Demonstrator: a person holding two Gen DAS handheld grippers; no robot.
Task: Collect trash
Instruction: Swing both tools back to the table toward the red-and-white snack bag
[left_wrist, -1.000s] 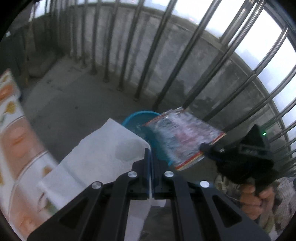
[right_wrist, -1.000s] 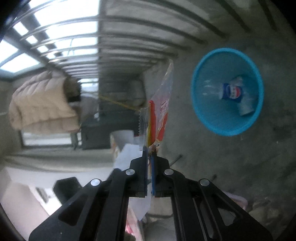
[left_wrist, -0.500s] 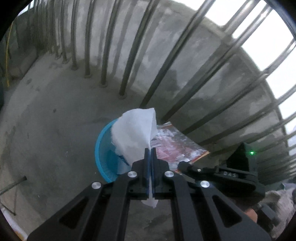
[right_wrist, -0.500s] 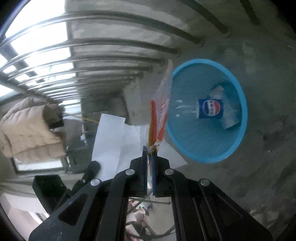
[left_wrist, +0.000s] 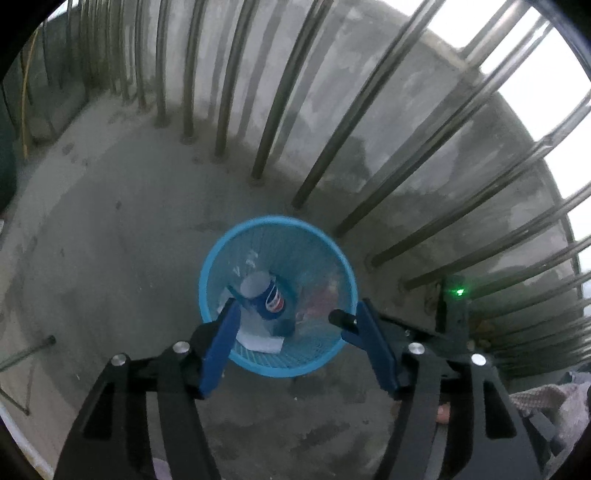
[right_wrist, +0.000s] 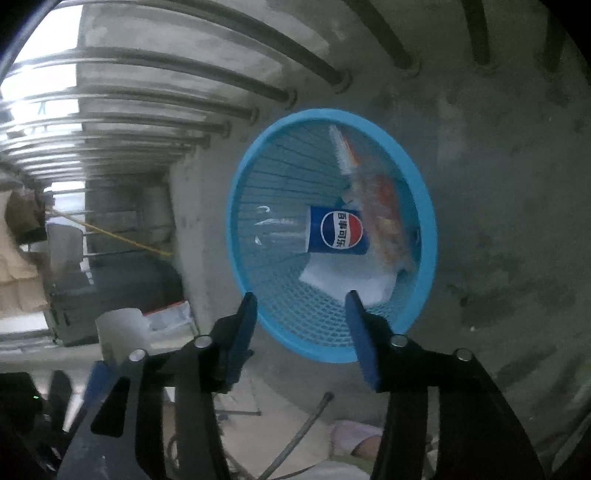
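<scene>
A blue mesh basket (left_wrist: 207, 266) stands on the concrete floor below both grippers. In it lie a blue Pepsi cup (left_wrist: 269, 299), a white paper sheet (left_wrist: 258, 341) and a red-and-clear plastic wrapper (left_wrist: 317, 299), which looks blurred. My left gripper (left_wrist: 295, 304) hovers over the basket, its jaws opening with nothing between them. In the right wrist view the basket (right_wrist: 240, 184) holds the same cup (right_wrist: 336, 230), wrapper (right_wrist: 376, 199) and paper (right_wrist: 347, 280). My right gripper (right_wrist: 301, 295) hangs above the near rim, jaws opening and empty. Its black body (left_wrist: 450, 314) shows at the right of the left wrist view.
Steel railing bars (left_wrist: 273, 110) and a low concrete wall (left_wrist: 332, 129) run behind the basket. A thin metal rod (left_wrist: 26, 350) lies on the floor at left. Beyond the basket are a white cylinder (right_wrist: 118, 336) and a dark cabinet (right_wrist: 122, 291).
Both grippers went from shut to open. The white paper left the left gripper and the wrapper left the right one; both now lie in the basket. Both hands came lower.
</scene>
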